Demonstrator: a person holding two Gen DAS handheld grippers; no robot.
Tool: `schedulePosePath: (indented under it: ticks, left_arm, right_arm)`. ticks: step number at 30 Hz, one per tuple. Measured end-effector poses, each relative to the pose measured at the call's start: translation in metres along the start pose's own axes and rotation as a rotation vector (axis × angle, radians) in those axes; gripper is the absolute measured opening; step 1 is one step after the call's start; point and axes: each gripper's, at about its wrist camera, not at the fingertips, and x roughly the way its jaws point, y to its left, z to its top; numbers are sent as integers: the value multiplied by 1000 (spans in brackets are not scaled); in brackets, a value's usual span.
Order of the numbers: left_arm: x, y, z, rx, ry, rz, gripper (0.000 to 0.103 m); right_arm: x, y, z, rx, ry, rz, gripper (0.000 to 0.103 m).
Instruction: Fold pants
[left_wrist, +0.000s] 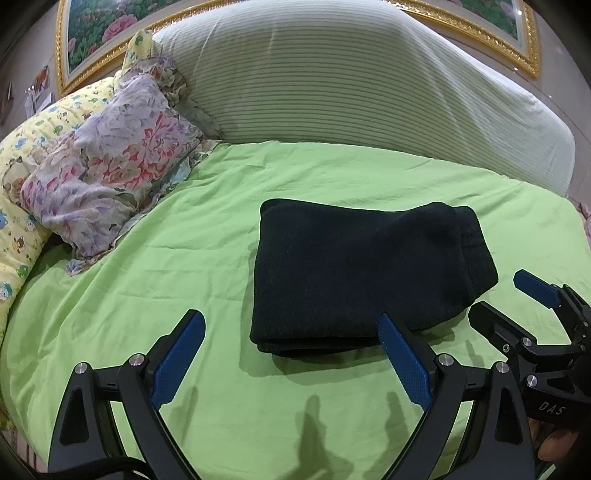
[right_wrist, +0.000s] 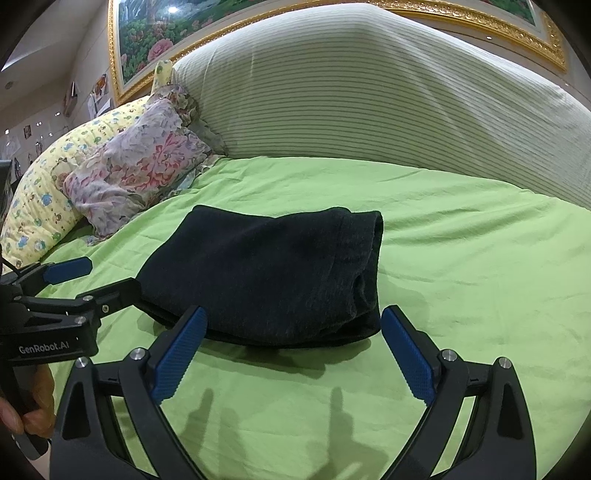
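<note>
Black pants (left_wrist: 362, 273) lie folded into a thick rectangle on the green bed sheet (left_wrist: 207, 229); they also show in the right wrist view (right_wrist: 266, 273). My left gripper (left_wrist: 291, 325) is open and empty, just in front of the pants' near left corner. My right gripper (right_wrist: 293, 321) is open and empty, just in front of the pants' near right edge. In the left wrist view the right gripper (left_wrist: 502, 295) shows at the right, beside the pants. In the right wrist view the left gripper (right_wrist: 107, 275) shows at the left, by the pants' left edge.
A large striped bolster (left_wrist: 354, 85) runs along the back of the bed. A floral pillow (left_wrist: 107, 162) and a yellow cartoon-print pillow (left_wrist: 22, 229) lie at the back left. A gold-framed flower picture (right_wrist: 155, 40) hangs on the wall behind.
</note>
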Motion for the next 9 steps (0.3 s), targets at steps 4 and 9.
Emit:
schedulePosePath:
  ticks: [4, 9]
  left_arm:
    - [0, -2, 1, 0, 4, 7, 95]
    - [0, -12, 1, 30, 5, 4, 95]
  right_arm:
    - [-1, -3, -1, 27, -12, 3, 97]
    - [-3, -4, -1, 49, -28, 15, 97]
